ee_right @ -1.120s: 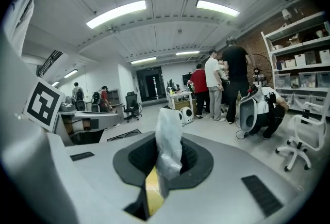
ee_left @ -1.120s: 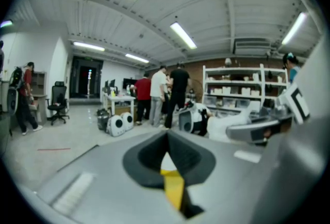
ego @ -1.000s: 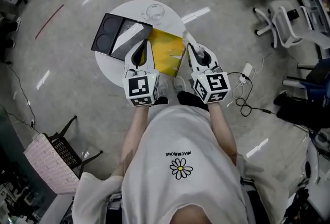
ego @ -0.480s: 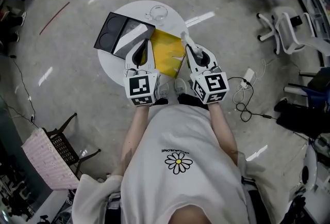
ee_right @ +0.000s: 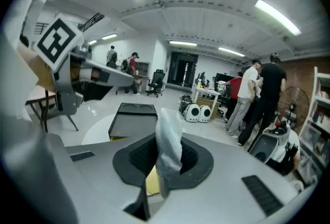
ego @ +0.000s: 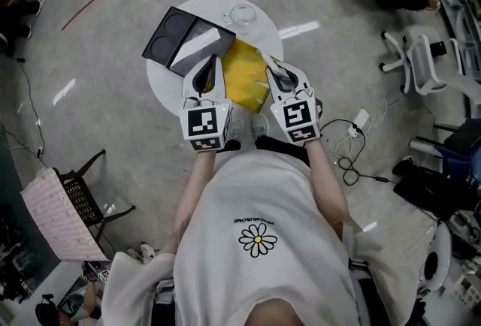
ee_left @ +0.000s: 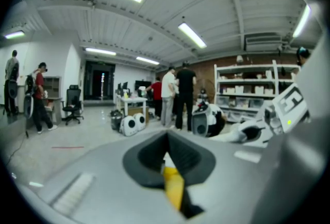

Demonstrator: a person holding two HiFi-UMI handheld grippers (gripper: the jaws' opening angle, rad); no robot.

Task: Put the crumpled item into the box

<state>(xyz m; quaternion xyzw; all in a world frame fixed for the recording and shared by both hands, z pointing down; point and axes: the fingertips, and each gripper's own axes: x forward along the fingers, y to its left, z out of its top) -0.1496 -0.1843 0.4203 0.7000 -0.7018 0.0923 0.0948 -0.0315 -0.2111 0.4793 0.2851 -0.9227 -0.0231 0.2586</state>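
A round white table (ego: pixel 165 84) carries an open black box (ego: pixel 171 40) at its far left, and a yellow sheet (ego: pixel 246 78) lies beside the box. My right gripper (ego: pixel 272 65) hovers over the yellow sheet's right edge, shut on a crumpled whitish translucent item (ee_right: pixel 169 143) that stands up between its jaws. In the right gripper view the black box (ee_right: pixel 134 121) lies ahead and to the left. My left gripper (ego: pixel 213 63) is over the sheet's left edge by the box, jaws together. In the left gripper view only a yellow strip (ee_left: pixel 174 187) shows through their slit.
A glass bowl (ego: pixel 242 15) stands at the table's far edge. Office chairs (ego: pixel 421 61) and floor cables (ego: pixel 349 144) lie to the right. A pink basket (ego: pixel 52 219) is at the lower left. Several people (ee_left: pixel 175 96) stand in the room beyond.
My right gripper has moved left and nearer the yellow sheet, still with the crumpled item. The left gripper has barely moved. The head camera has shifted.
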